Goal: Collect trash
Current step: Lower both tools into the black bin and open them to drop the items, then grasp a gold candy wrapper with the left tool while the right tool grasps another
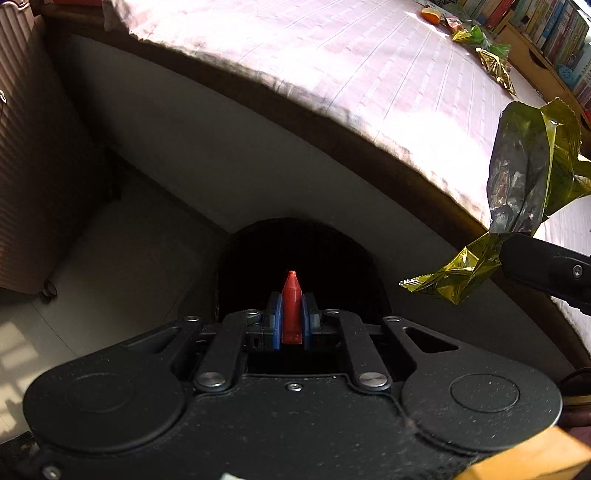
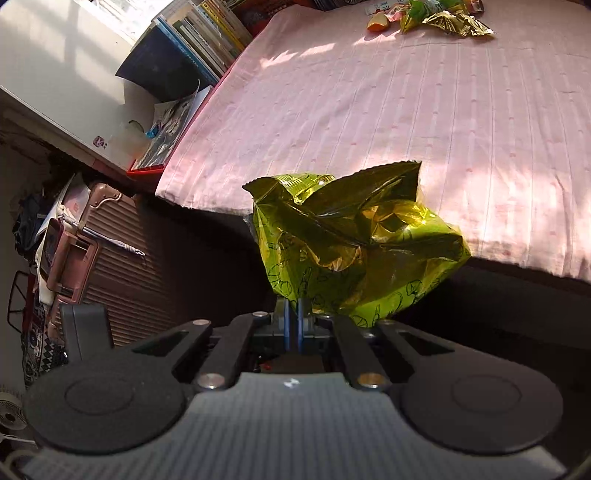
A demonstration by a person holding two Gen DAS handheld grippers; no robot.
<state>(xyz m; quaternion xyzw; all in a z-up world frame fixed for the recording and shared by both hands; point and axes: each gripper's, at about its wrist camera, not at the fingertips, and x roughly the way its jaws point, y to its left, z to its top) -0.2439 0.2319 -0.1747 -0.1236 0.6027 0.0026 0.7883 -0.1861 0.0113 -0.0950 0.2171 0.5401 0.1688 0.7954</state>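
Left hand-held gripper (image 1: 291,295): jaws closed on a small red pointed plastic piece (image 1: 291,310), held above a dark round bin opening (image 1: 299,258) on the floor.
Right hand-held gripper (image 2: 294,314): jaws clamped on a crumpled yellow-green foil snack bag (image 2: 354,251), in the air at the bed's edge.
Pink striped bedsheet (image 2: 406,110): spread over the bed.
Far wrappers (image 2: 443,16): more foil trash lying near the books (image 2: 199,37).

Crumpled yellow-green snack bag (image 2: 354,243), small red wrapper (image 1: 292,308), both held aloft
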